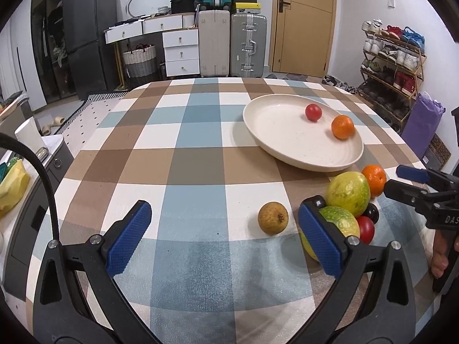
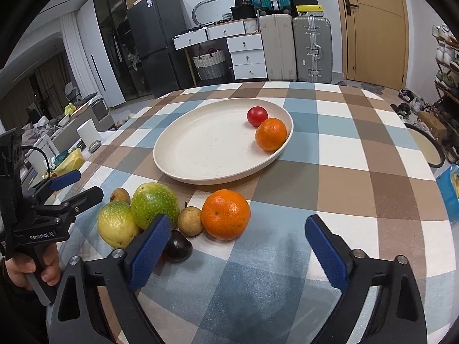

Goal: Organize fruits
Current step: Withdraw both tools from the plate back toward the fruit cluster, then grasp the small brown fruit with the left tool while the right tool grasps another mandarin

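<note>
Mostly loose fruits [image 2: 155, 205], speckled green, orange

Two oranges [image 2: 270, 134] [image 2: 225, 213], two green-yellow fruits [image 2: 155, 205] [image 2: 117, 223], two small brown fruits [image 2: 190, 220] [image 2: 120, 195], one dark plum [image 2: 178, 248], two red tomatoes [image 2: 257, 115] [image 1: 366, 229] (the near one mostly hidden), one plate [image 2: 200, 154].

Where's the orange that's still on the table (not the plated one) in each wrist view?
Left wrist: orange on the table sits far right, just below the plate rim, behind a green-yellow fruit.
Right wrist: same orange is lower centre, nearest the camera side of the plate, between the open jaws.
Shared landmark: the red tomato on the plate.
</note>
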### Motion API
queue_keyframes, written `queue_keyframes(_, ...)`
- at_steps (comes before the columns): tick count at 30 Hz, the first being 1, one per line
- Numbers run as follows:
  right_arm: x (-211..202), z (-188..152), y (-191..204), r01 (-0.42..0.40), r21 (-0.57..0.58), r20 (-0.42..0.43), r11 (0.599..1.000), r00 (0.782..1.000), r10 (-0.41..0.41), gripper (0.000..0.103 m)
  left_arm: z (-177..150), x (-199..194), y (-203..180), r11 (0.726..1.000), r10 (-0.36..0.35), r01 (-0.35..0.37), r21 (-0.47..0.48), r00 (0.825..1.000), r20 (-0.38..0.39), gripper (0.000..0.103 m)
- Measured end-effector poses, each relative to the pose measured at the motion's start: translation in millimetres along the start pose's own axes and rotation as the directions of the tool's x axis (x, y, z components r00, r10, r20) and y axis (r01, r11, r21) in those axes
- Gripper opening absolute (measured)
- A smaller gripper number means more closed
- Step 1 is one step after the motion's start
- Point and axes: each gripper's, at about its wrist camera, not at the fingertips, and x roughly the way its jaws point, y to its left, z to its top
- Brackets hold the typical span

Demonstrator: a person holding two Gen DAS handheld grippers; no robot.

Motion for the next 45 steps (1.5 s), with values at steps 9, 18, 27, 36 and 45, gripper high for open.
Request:
queue_keyframes(9,12,2,-1,-0.034,0.016,-0.038,0.999,0.999,0.035,0.066,0,3,-1,1.000,-0.005,0.005,0.003,1.000,-0.009,0.102)
queue_keyframes(18,17,3,-10,-0.074,0.082,-0.050,0.994,0.996,0.079,0.050,-1,8,-2,0.999,0.011,-0.009,0.031,0.999,-0.043,0.102)
queue_keyframes(27,22,3,-11,-0.111,0.095,-0.061,0.989,0.991,0.117,0.045,-3,14,-7,0.998,-0.008,0.012,0.054,0.997,-0.081,0.102)
queue_keyframes(36,16,2,-12,-0.127,0.102,-0.038,0.987,0.991,0.131,0.039,-3,15,-8,0.998,-0.020,0.025,0.061,0.996,-0.086,0.101)
queue_keyframes(45,7,2,-12,-0.152,0.101,0.007,0.983,0.988,0.152,0.039,-2,23,-9,0.996,-0.032,0.041,0.076,0.992,-0.126,0.086)
